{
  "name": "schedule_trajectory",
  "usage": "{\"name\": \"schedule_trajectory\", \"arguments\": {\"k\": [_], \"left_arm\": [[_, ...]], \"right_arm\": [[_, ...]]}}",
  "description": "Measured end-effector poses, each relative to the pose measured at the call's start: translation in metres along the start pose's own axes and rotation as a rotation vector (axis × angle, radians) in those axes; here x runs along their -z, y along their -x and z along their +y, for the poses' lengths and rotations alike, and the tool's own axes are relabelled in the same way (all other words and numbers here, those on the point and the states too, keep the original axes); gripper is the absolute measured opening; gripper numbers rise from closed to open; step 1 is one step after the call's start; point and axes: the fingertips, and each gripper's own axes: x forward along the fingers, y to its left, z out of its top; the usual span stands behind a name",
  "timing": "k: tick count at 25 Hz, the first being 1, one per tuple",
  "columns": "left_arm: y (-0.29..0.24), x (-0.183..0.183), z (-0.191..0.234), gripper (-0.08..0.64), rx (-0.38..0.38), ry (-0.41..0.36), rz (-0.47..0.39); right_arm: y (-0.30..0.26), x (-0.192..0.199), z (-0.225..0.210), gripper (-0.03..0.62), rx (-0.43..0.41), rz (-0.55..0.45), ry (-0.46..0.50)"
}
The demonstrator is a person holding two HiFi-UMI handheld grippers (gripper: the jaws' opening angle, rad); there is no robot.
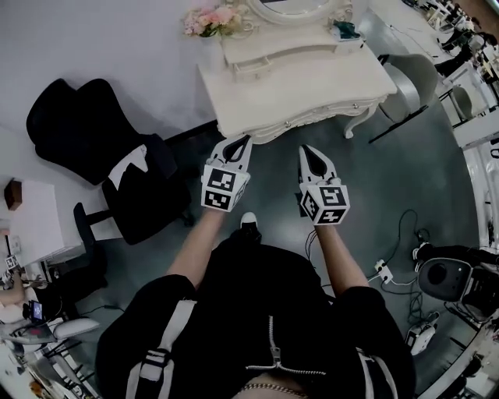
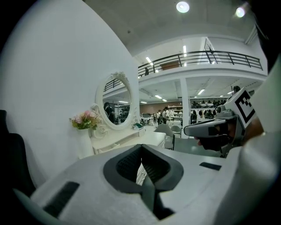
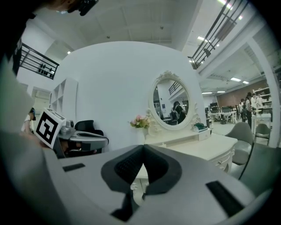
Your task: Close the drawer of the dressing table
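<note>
Person in black clothing stands before a cream carved wooden dressing table (image 1: pixel 312 82), holding a two-jaw gripper in each hand. The grey left gripper (image 1: pixel 243 141) and grey right gripper (image 1: pixel 306 150) point at the table's front edge, near it but not touching, each with jaws pressed together on nothing. The table's knobbed drawer front (image 3: pixel 221 161) sits under the tabletop. A black padded office chair (image 1: pixel 86 125) stands at left.

black chair (image 1: pixel 93 132), pink flowers (image 1: pixel 209 19), grey chair (image 1: pixel 415 78)
</note>
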Motion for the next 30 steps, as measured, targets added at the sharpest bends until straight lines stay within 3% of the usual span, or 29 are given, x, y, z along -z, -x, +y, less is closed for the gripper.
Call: {"name": "schedule_trajectory", "arguments": {"k": [11, 17, 21, 30], "left_arm": [[-0.076, -0.012, 0.092, 0.006, -0.022, 0.008, 0.007], [-0.128, -0.015, 0.123, 0.006, -0.051, 0.028, 0.03], [-0.168, -0.015, 0.151, 0.006, -0.111, 0.051, 0.051], [-0.252, -0.03, 0.216, 0.006, -0.33, 0.137, 0.093]], "right_arm": [[-0.116, -0.014, -0.026, 0.002, -0.015, 0.019, -0.009], [-0.178, -0.018, -0.06, 0.002, -0.041, 0.047, -0.012], [-0.23, -0.02, -0.084, 0.002, -0.09, 0.069, -0.02], [-0.358, -0.048, -0.138, 0.002, -0.302, 0.138, 0.019]]}}
